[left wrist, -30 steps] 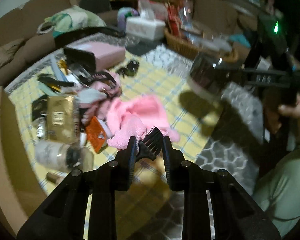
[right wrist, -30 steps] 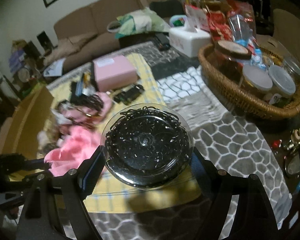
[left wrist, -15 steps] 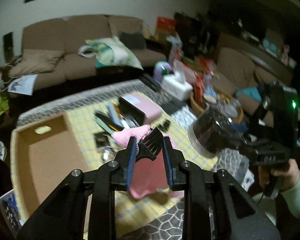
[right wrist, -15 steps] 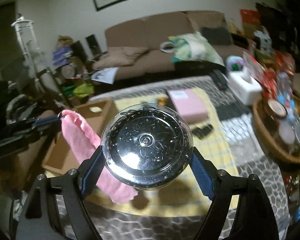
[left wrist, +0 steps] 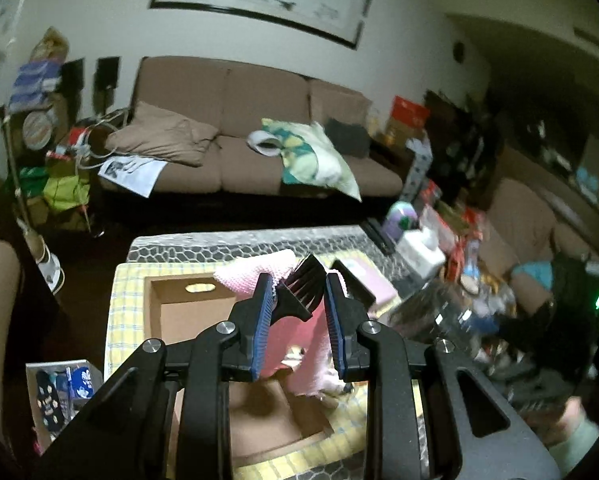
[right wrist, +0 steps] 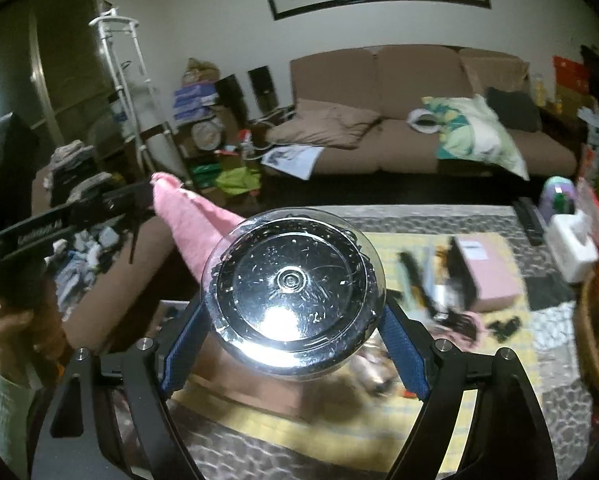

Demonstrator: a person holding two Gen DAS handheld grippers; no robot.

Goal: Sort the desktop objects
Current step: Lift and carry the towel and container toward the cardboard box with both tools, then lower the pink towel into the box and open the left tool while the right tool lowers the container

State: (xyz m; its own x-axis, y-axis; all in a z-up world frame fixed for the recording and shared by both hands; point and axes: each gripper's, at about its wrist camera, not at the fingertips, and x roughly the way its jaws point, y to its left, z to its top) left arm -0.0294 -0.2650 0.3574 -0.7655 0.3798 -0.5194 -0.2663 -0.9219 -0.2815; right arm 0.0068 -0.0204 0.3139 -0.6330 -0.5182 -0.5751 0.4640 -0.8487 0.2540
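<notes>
My left gripper (left wrist: 299, 292) is shut on a black brush (left wrist: 304, 280) together with a pink cloth (left wrist: 295, 344) that hangs from it above an open cardboard box (left wrist: 187, 312). In the right wrist view the left gripper (right wrist: 139, 200) is raised at left with the pink cloth (right wrist: 195, 228) drooping from it. My right gripper (right wrist: 293, 316) is shut on a clear round jar (right wrist: 293, 292), seen bottom-on, with dark contents. The jar (left wrist: 431, 316) also shows blurred at right in the left wrist view.
On the yellow checked cloth (right wrist: 383, 248) lie a pink box (right wrist: 487, 272) and several small dark items (right wrist: 451, 312). A white tissue box (right wrist: 567, 248) and a wicker basket (right wrist: 591, 344) stand at right. A brown sofa (left wrist: 259, 140) is behind the table.
Both grippers have lifted and tilted up. The left one carried the pink cloth and brush left, over the cardboard box. The jar stays held in the right gripper.
</notes>
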